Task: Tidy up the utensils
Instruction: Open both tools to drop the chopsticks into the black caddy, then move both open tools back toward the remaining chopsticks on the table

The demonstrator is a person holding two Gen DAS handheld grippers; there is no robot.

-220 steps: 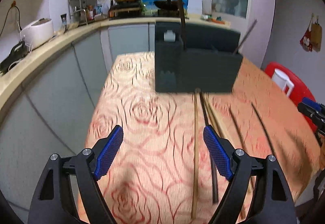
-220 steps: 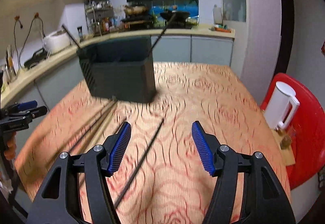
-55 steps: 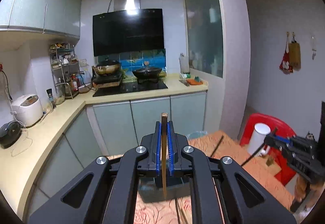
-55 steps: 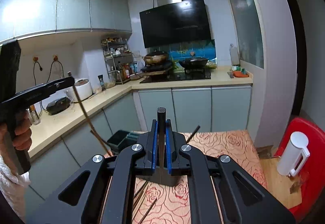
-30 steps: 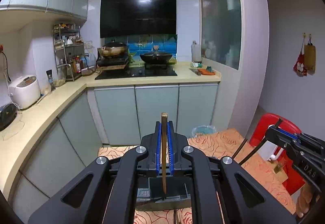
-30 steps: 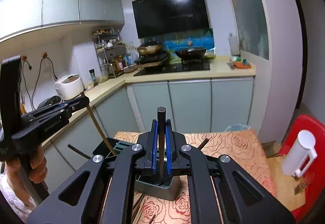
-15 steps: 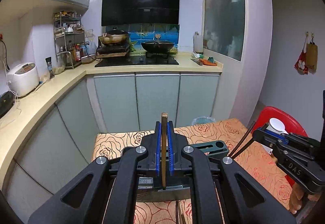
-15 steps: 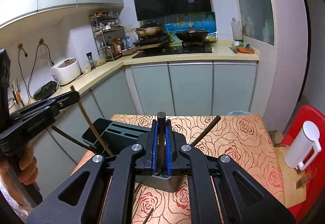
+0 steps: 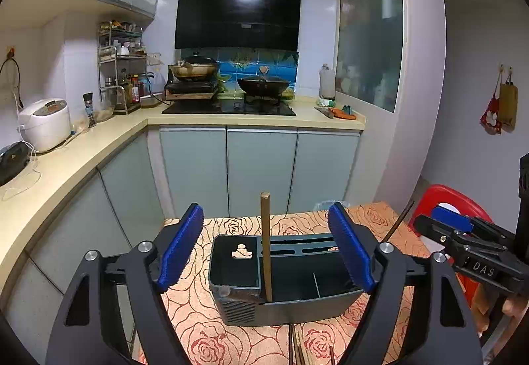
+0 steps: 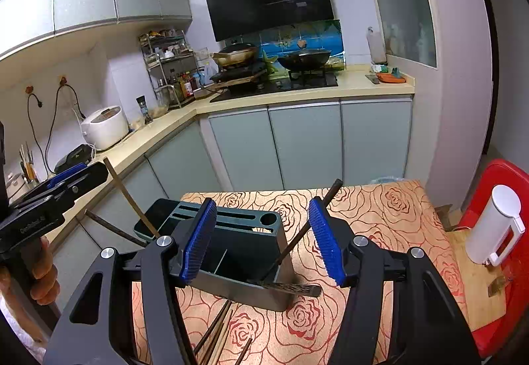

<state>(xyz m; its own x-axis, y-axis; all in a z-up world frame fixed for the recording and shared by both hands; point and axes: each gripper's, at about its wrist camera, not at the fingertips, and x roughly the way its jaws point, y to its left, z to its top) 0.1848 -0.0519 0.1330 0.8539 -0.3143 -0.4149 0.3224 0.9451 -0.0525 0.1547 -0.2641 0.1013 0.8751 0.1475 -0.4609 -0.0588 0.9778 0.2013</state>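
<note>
Both the left tongs [image 9: 266, 251] and right tongs [image 10: 263, 241] are opening, pinching nothing, their light, stiff, slippery chopsticks [image 9: 265, 246] best gripped mid-shaft, now standing inside the holder [image 9: 284, 307].

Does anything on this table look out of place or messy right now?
Yes. Several loose chopsticks lie on the tablecloth in front of the dark utensil holder, not in it. The dark chopstick inside leans out steeply, rather than standing upright.
</note>
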